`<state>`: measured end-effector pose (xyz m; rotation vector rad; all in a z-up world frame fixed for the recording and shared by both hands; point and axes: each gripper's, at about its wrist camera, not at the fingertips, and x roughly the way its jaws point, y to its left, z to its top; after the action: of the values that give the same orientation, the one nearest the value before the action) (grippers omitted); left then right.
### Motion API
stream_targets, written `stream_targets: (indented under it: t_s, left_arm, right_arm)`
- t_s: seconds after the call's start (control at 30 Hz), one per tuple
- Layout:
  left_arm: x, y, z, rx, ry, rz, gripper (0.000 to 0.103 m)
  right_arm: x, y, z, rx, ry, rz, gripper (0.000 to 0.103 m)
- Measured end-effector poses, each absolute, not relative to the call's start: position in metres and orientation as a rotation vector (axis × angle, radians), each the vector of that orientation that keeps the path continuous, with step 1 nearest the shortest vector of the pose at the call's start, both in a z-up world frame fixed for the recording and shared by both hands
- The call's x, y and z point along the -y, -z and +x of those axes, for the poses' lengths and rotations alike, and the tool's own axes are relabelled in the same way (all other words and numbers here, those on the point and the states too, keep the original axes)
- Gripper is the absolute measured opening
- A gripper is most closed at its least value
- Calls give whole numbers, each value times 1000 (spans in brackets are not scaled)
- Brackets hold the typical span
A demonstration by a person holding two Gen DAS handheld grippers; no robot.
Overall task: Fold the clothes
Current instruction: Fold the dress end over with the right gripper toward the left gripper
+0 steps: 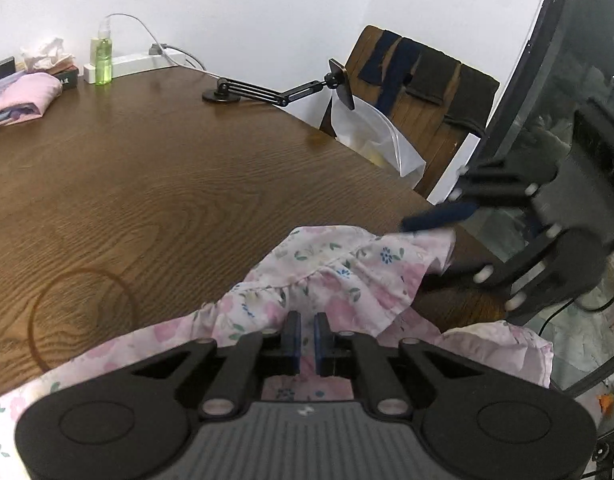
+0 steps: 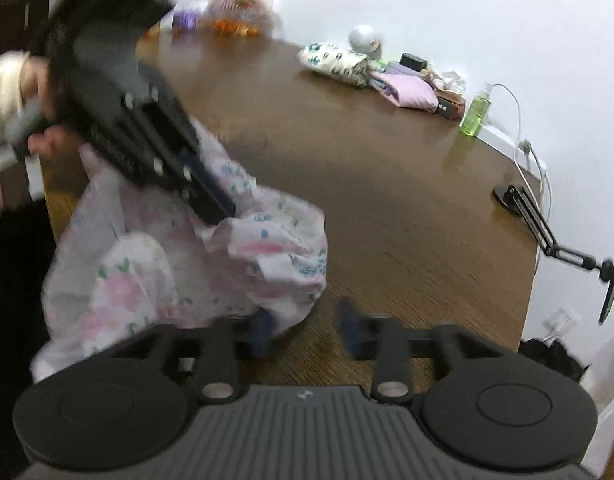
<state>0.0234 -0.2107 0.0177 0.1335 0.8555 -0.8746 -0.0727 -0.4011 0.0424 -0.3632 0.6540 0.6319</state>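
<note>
The floral garment [image 1: 327, 280] lies bunched at the near edge of the wooden table [image 1: 147, 184]. The left gripper [image 1: 305, 334] has its pads pressed nearly together on the cloth. Only the right wrist view shows the right gripper [image 2: 307, 326] spread wide, its left pad touching the garment, and the hand [image 2: 43, 136] holding the left tool.

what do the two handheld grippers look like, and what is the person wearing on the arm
Both the left gripper and the right gripper share one build: a ribbed grey body, round black discs on either side, black linkage arms with silver pins, and dark blue finger pads. A cream sleeve covers the arm behind the left one.
</note>
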Motion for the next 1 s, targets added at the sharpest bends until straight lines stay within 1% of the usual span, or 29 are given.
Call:
stream_targets:
  t_s: [0.1,0.23,0.33,0.37,0.4,0.43,0.5,0.57,0.6,0.63,0.67,0.7,0.73,0.77,0.8,0.83,0.9,1.0]
  left_arm:
    - [209,-17,17,-835,884,151,6]
    - [208,-15,13,-819,890,175,6]
    - [211,-19,10,-810,872,207,7]
    - [209,-23,6,-786,854,222,7]
    - [207,-28,2,-757,840,233,7]
    - [204,-36,-2,-721,840,230,11]
    - [203,-43,-3,-694,834,228,14]
    - [208,-40,3,-703,826,246,13]
    - [212,-34,8,-719,822,260,10]
    - [215,-29,12,-735,818,273,8]
    - [217,-24,13,-750,819,276,7]
    - [216,-22,13,-759,823,275,7]
    - [216,-21,12,-761,824,277,7]
    - [216,-20,11,-763,826,278,7]
    - [216,-20,11,-766,827,278,7]
    - [215,-20,12,-772,825,270,7]
    - [215,-20,15,-784,822,257,7]
    - [217,-20,16,-793,819,252,7]
  right_arm:
    - [424,-66,-78,-583,-677,-159,43]
    - [424,-62,-60,-597,-636,14,41]
    - [413,-50,-59,-615,-624,-42,25]
    - [408,-46,-60,-621,-621,-71,16]
    - [404,-42,-60,-627,-619,-100,16]
    - [399,-38,-61,-633,-616,-129,17]
    - [391,-30,-62,-644,-611,-186,17]
    - [384,-25,-67,-647,-609,-231,17]
    - [385,-28,-75,-632,-616,-231,18]
    - [388,-34,-82,-612,-625,-227,19]
    - [390,-40,-91,-585,-632,-222,25]
    - [393,-46,-101,-559,-644,-223,44]
    - [397,-51,-112,-536,-661,-230,56]
    - [399,-57,-123,-516,-678,-251,70]
    - [401,-62,-134,-498,-695,-282,73]
    - [401,-66,-143,-487,-723,-310,74]
    - [395,-70,-161,-481,-790,-373,81]
    - [372,-61,-191,-472,-868,-513,81]
